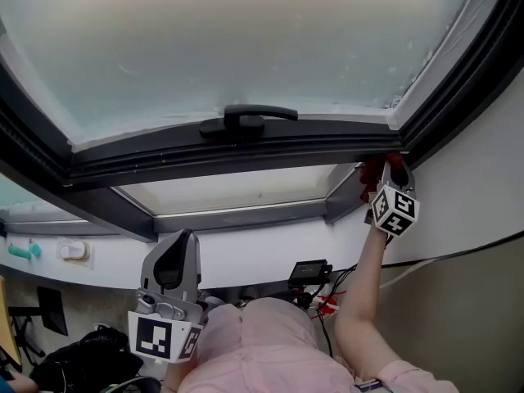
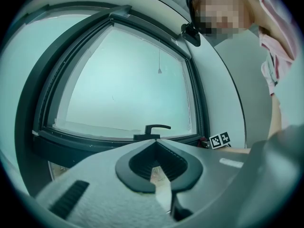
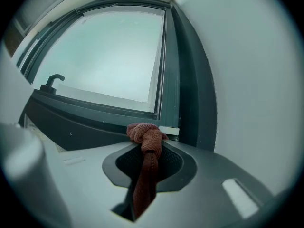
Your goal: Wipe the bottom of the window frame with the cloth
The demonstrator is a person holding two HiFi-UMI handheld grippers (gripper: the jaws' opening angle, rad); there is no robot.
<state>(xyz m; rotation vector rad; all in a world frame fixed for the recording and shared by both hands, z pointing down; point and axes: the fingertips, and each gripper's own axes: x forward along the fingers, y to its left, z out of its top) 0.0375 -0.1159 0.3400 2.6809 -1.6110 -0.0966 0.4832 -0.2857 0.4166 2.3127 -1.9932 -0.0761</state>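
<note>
The right gripper (image 1: 386, 170) is raised to the lower right corner of the dark grey window frame (image 1: 246, 150), where the bottom rail meets the right-hand upright. Its fingers pinch a reddish-brown cloth (image 3: 147, 136). The cloth is bunched into a knot-like lump just past the fingertips, and a strip of it trails back between the fingers. In the head view the cloth (image 1: 392, 167) sits right in that corner and seems to touch the frame, though actual contact is hard to confirm. A bare forearm (image 1: 360, 293) reaches up to this gripper from a pink sleeve.

The left gripper (image 1: 182, 248) hangs low, close to the person's body and well apart from the frame. In the left gripper view its fingers (image 2: 142, 148) are pressed together at the tips with nothing between them.

A black lever handle (image 1: 246, 119) sits at the middle of the bottom rail, below the frosted pale pane (image 1: 246, 39). A white wall (image 1: 475, 195) runs beside the frame on the right.
</note>
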